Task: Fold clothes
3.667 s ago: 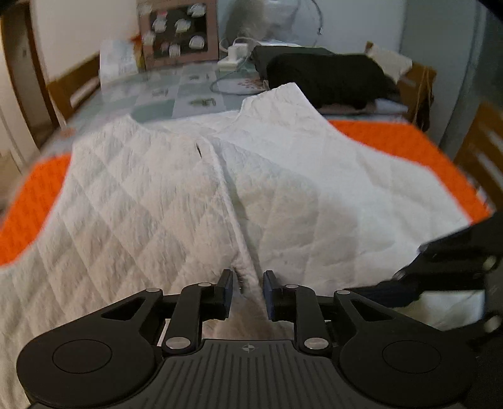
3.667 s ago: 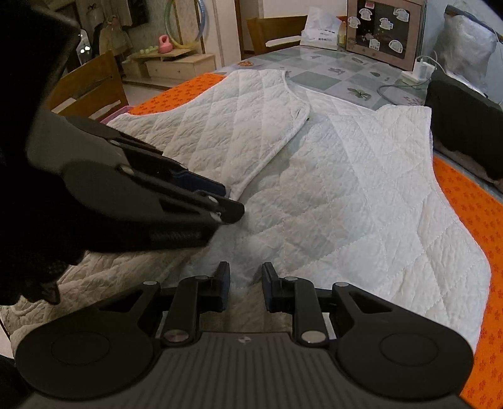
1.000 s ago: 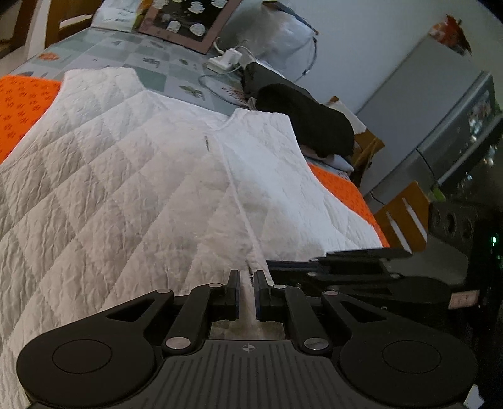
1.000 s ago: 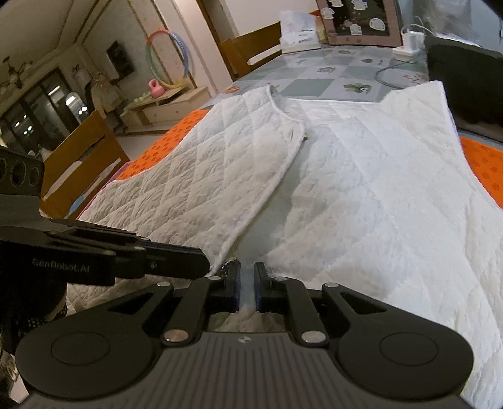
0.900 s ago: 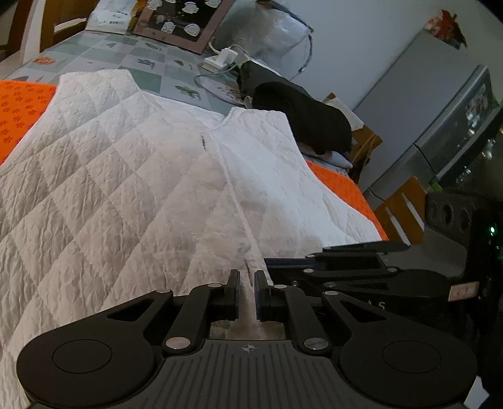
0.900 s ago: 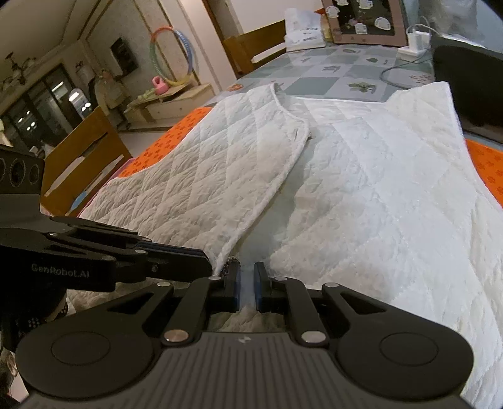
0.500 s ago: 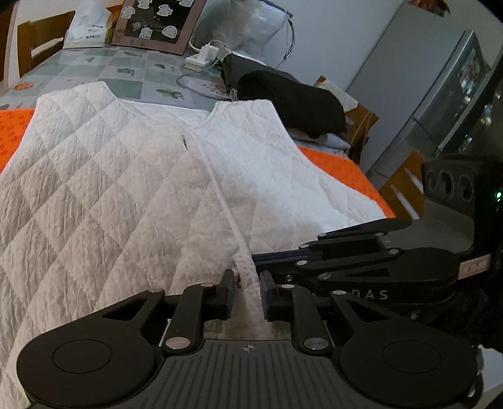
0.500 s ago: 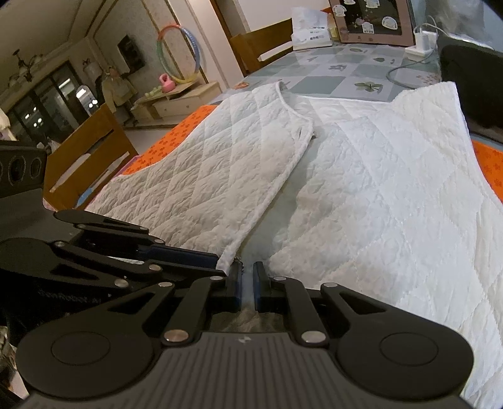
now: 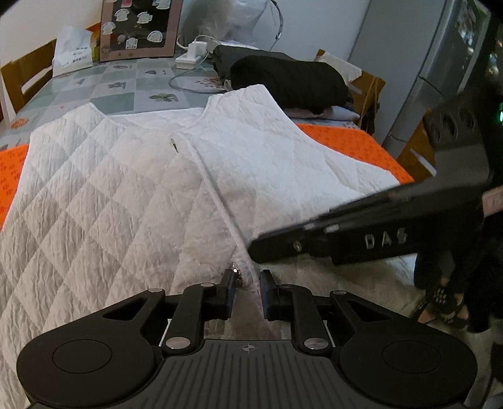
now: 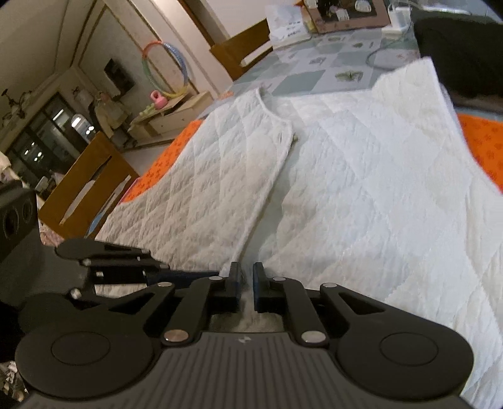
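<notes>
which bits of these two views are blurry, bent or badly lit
Left wrist view: the right gripper crossing in is motion-smeared, the white quilted vest stays sharp, and the fridge edge bows with the fisheye. Right wrist view: the vest's far right shoulder is soft and smeared, the left gripper sits in dark shadow, and the room at far left is dim and curved.

One white quilted vest (image 9: 132, 201) lies on the desk (image 9: 125, 91), over one orange mat (image 9: 355, 141). At the far edge are one framed picture (image 9: 138, 28), one tissue box (image 9: 74, 50) and one black clothes pile (image 9: 283, 80). Two grippers show.
</notes>
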`<state>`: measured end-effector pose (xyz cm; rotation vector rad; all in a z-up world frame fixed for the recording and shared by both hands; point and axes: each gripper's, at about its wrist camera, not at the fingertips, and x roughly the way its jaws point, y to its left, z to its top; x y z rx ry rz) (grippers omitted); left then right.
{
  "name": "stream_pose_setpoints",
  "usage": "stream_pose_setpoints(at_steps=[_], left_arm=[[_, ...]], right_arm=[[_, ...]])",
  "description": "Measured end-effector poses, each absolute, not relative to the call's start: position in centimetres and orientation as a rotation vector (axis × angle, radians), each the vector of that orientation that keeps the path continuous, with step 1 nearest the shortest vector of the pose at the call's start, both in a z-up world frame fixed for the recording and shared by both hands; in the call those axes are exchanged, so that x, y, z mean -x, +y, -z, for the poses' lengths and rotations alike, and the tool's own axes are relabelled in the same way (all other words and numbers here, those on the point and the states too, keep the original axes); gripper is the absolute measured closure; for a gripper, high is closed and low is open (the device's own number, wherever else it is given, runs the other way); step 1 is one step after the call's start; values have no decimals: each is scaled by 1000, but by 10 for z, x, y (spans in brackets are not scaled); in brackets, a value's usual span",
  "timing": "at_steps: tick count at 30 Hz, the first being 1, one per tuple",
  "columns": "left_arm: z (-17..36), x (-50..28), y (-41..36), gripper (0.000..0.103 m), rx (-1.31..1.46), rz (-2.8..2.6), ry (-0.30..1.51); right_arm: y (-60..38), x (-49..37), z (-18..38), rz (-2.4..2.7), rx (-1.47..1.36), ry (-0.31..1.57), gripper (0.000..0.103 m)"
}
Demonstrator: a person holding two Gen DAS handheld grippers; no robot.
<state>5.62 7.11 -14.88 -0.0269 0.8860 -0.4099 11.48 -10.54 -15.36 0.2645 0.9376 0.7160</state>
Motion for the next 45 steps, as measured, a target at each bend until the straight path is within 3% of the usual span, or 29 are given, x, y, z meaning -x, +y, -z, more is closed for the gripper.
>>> stream_pose_setpoints(at_steps=[2,4,6,8,11,25,32,45], left_arm=[[148,-56,69,84,12,406,886],[148,-55,68,83,6,407,885],[147,-55,67,81,2,412,883],[147,-54,67,79,-1,416,880],[146,-53,69,79,23,428,865],[155,-70,91,84,222,411,890],[160,-69,116,89,433,445,922],[164,-63,109,93,384,416,1005]], right_arm=[[-101,-115,149,-731,-263,925,76],[-94,-117,148,-741,-240,929,75],[-91,-121,152,-733,-256,948,79],[-92,-125,155,-723,-298,965,96],[-94,-126,156,-701,-305,968,98],[-87,-127,159,-668,-183,985,100],[-88,-125,153,-677,-150,982,96],[-83,-121,149,-694,-61,980,95]])
